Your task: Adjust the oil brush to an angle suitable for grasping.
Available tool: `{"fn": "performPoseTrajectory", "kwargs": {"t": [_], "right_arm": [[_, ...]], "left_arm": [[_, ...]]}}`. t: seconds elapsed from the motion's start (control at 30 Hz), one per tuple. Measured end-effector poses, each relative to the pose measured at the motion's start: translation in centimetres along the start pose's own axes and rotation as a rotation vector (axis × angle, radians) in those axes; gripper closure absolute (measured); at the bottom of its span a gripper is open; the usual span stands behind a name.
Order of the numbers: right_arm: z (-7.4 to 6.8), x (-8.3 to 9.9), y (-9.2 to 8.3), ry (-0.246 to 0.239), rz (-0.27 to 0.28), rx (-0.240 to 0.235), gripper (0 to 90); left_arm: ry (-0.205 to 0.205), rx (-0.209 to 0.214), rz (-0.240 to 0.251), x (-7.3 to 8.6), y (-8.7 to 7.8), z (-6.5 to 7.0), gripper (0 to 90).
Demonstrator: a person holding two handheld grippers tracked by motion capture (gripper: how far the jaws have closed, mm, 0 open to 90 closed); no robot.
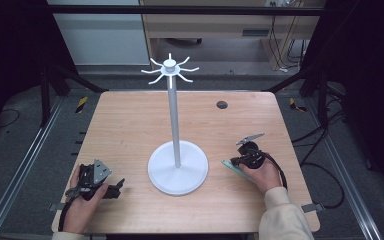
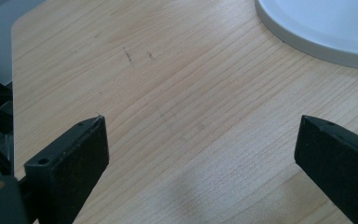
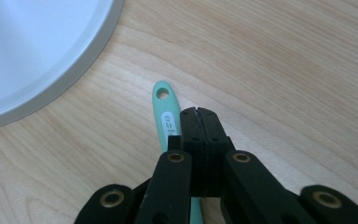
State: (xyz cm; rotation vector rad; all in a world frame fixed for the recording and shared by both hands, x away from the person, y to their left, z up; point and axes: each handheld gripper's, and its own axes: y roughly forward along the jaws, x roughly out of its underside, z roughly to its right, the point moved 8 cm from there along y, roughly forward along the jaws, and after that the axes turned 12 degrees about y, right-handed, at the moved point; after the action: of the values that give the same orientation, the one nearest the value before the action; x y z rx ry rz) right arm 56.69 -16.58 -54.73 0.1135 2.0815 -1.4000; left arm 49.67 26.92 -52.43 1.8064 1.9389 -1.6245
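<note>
— Two grippers are resting on the table [image 1: 130, 125], either side of the white hook stand [image 1: 177, 170]?
— Yes. The left gripper [image 2: 200, 140] is standing wide open, holding nothing. The right gripper [image 3: 199, 114] is sitting fully closed beside the mint-green handle [image 3: 164, 109], gripping nothing visible; it's lying just beside the stand's base.

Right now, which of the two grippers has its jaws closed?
The right gripper: its black jaws meet, beside the mint handle lying on the table. The left gripper has its jaws wide apart over bare wood.
</note>
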Motion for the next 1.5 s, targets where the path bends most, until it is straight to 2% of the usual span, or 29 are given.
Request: {"fn": "performPoseTrajectory", "kwargs": {"t": [0.03, 0.23, 0.53, 0.67, 0.8, 0.97, 1.0, 1.2, 1.27, 1.4, 1.5], "right_arm": [[-0.4, 0.2, 0.0, -0.016, -0.010, -0.010, 90.0], [-0.8, 0.4, 0.0, -0.041, -0.021, -0.019, 90.0], [-1.6, 0.8, -2.5, -0.126, -0.001, 0.043, 90.0], [-1.3, 1.9, -3.7, -0.163, -0.020, 0.074, 90.0], [-0.4, 3.6, -4.9, -0.177, -0.051, 0.113, 86.3], [0.1, 4.1, -5.7, -0.185, -0.056, 0.120, 82.6], [0.3, 4.4, -6.0, -0.192, -0.070, 0.135, 81.0], [0.7, 4.8, -6.2, -0.205, -0.128, 0.125, 74.3], [0.6, 4.7, -6.2, -0.210, -0.148, 0.123, 74.1], [0.0, 4.3, -6.2, -0.259, -0.196, 0.131, 74.4], [-0.2, 4.1, -5.9, -0.270, -0.233, 0.124, 74.9]], "left_arm": [[0.000, 0.000, 0.001, 0.0, 0.0, 0.0, 2.5], [-0.005, -0.004, 0.005, 0.0, 0.0, -0.1, 2.5], [-0.008, -0.006, 0.008, 0.0, -0.1, -0.2, 2.5], [-0.007, -0.004, 0.007, 0.0, -0.1, -0.1, 2.4], [-0.008, -0.004, 0.005, 0.0, 0.0, -0.1, 2.5], [-0.009, -0.007, 0.003, 0.1, 0.0, -0.1, 2.5], [-0.009, -0.007, 0.003, 0.1, -0.1, -0.1, 2.4], [-0.008, -0.005, 0.000, 0.1, 0.0, -0.1, 2.4], [-0.007, -0.006, -0.001, 0.1, 0.0, -0.1, 2.5], [-0.003, -0.007, -0.006, 0.1, 0.0, -0.1, 2.5], [-0.001, -0.006, -0.004, 0.1, 0.0, 0.0, 2.5]]}}
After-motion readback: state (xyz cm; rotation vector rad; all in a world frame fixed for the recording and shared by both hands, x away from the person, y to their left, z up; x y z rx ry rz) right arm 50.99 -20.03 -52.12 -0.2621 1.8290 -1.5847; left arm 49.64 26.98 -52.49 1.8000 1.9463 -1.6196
